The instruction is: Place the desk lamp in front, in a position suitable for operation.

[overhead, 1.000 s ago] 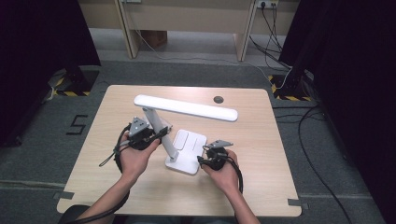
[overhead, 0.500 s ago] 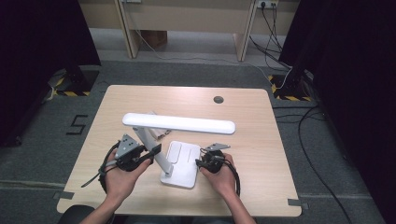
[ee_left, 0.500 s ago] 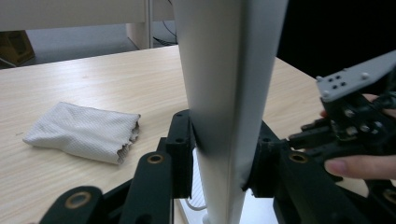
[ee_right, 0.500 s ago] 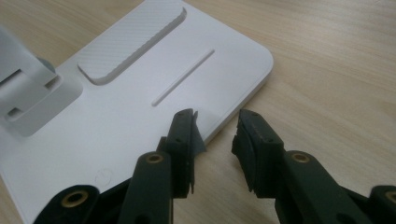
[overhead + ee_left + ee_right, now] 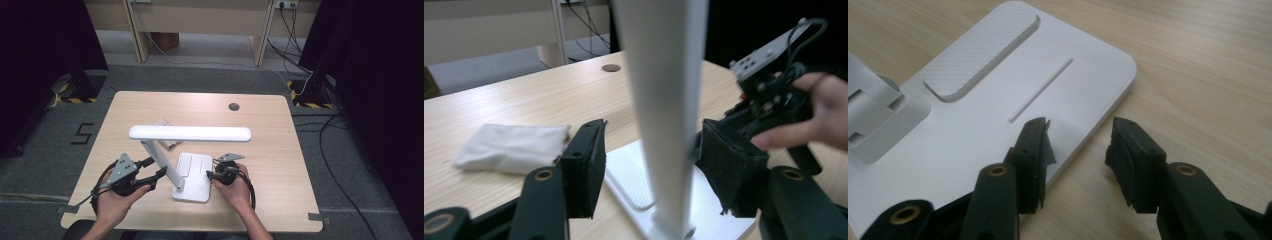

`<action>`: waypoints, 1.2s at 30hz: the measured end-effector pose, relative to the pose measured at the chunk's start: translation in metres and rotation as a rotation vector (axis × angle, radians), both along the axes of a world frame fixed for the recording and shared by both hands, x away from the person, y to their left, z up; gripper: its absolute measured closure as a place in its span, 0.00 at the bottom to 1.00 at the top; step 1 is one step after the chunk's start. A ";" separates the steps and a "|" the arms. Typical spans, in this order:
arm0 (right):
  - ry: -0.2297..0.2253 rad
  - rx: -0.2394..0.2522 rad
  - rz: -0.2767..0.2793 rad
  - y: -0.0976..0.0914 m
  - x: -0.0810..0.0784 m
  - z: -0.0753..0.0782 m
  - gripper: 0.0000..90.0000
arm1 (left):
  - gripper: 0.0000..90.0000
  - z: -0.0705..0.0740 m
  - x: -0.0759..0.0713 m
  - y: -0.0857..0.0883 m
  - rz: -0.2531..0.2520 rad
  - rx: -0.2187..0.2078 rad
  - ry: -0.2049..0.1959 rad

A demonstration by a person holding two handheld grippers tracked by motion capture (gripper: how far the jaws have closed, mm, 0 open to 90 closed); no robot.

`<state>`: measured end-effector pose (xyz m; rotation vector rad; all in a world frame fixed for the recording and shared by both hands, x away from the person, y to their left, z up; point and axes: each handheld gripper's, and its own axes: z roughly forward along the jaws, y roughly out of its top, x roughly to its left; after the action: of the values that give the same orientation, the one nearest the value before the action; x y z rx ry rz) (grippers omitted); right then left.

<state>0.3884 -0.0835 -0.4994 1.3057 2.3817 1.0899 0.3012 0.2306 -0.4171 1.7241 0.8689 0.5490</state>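
1. Hands sit nearest, at the near edge of the table [image 5: 280, 125]: the left gripper [image 5: 152, 171] at the left and the right gripper [image 5: 212, 175] at the right, with the lamp base [image 5: 192, 175] between them.
2. Left gripper [image 5: 649, 170]: its jaws have just been opening and now stand wide on either side of the white lamp arm [image 5: 664, 110]. In the left gripper view 1 pad is clear of the arm; the other is close against it, and I cannot tell whether it touches.
3. Right gripper [image 5: 1078, 145]: its jaws have just been opening and stand wide apart. In the right gripper view 1 jaw is over the base's [image 5: 1013, 100] near corner and the other over bare wood just beside the edge; neither presses on it.
4. Lamp: the flat white base rests on the table toward its near edge, the arm rises tilted from the base's left side, and the long light bar [image 5: 190, 133] lies level above, running left to right.
5. Cloth [image 5: 511, 147]: a folded white cloth lies on the table behind the arm, apart from the base.
6. Farther back, a round dark grommet [image 5: 233, 106] sits in the tabletop near its far edge.
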 end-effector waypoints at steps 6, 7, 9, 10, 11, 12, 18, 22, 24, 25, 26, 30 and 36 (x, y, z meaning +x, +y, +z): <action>-0.007 0.005 -0.020 -0.008 0.001 0.004 0.63 | 0.41 -0.014 -0.005 0.023 0.014 0.019 -0.013; -0.007 0.005 -0.020 -0.008 0.001 0.004 0.63 | 0.41 -0.014 -0.005 0.023 0.014 0.019 -0.013; -0.008 0.002 -0.024 -0.010 0.001 0.004 0.62 | 0.41 -0.016 -0.006 0.027 0.012 0.028 -0.021; -0.008 -0.002 -0.025 -0.011 0.001 0.004 0.62 | 0.40 -0.017 -0.006 0.028 0.017 0.032 -0.015; -0.012 -0.004 -0.025 -0.011 0.001 0.004 0.62 | 0.40 -0.019 -0.002 0.031 0.032 0.037 -0.001; -0.016 -0.007 -0.024 -0.012 0.001 0.004 0.61 | 0.40 -0.020 0.002 0.032 0.039 0.043 0.010; -0.028 0.007 -0.030 -0.014 0.001 0.004 0.61 | 0.41 -0.025 0.032 0.035 0.064 0.031 0.038; -0.033 0.009 -0.039 -0.017 0.000 0.004 0.59 | 0.42 -0.031 0.063 0.036 0.110 0.055 0.046; -0.030 0.013 -0.037 -0.017 -0.001 0.003 0.59 | 0.42 -0.042 0.088 0.036 0.153 0.040 0.086; -0.037 0.012 -0.033 -0.017 -0.001 0.003 0.59 | 0.42 -0.047 0.096 0.036 0.173 0.046 0.094; -0.034 0.011 -0.035 -0.017 -0.001 0.003 0.59 | 0.42 -0.050 0.103 0.035 0.185 0.054 0.102; -0.037 -0.001 -0.028 -0.018 -0.002 0.004 0.58 | 0.42 -0.059 0.123 0.029 0.199 0.050 0.131; -0.045 0.003 -0.023 -0.018 -0.003 0.005 0.58 | 0.42 -0.070 0.156 0.017 0.228 0.077 0.165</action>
<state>0.3853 -0.1011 -0.4945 1.2927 2.3279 1.1042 0.4575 0.2475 -0.4870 1.7689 1.1850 0.6036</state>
